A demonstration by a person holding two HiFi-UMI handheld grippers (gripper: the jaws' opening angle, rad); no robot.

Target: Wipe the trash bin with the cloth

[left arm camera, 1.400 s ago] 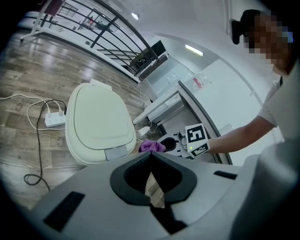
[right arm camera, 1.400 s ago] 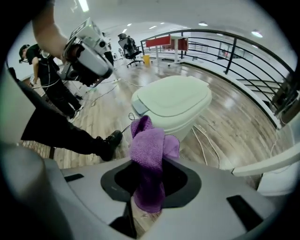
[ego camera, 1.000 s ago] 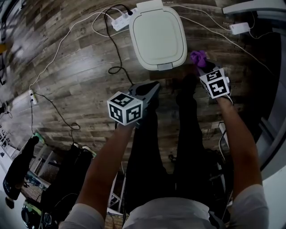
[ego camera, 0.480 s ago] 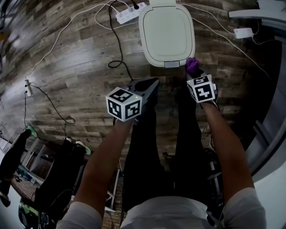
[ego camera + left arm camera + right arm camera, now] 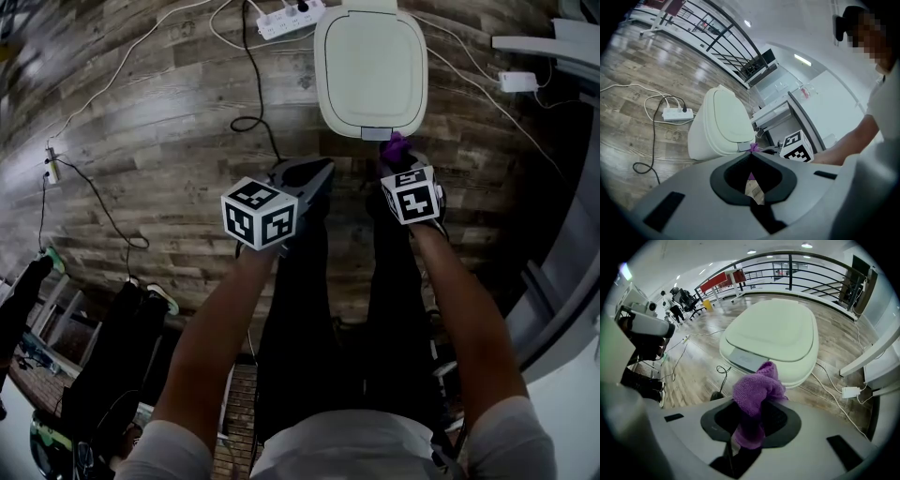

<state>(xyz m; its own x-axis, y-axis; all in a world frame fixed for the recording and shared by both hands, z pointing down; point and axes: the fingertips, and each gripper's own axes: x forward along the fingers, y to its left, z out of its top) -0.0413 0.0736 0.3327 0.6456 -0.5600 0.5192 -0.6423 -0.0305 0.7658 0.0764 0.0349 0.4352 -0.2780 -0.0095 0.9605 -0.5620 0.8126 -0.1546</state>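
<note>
A pale green trash bin (image 5: 371,67) with a closed lid stands on the wooden floor; it also shows in the left gripper view (image 5: 719,124) and the right gripper view (image 5: 773,336). My right gripper (image 5: 398,155) is shut on a bunched purple cloth (image 5: 757,390), (image 5: 396,145), held just in front of the bin's grey pedal edge (image 5: 746,360). The cloth hangs a little above the lid's near rim and I cannot tell whether it touches. My left gripper (image 5: 314,178) is shut and empty, to the left of the right one, short of the bin.
A white power strip (image 5: 289,17) with black and white cables (image 5: 248,122) lies left of the bin. A white adapter (image 5: 517,81) lies at the right. A white desk frame (image 5: 548,42) stands at the right edge. My legs are below the grippers.
Both grippers have come nearer to the bin. The right gripper with the cloth has moved left toward the bin's front edge. The jaws have kept their positions.
</note>
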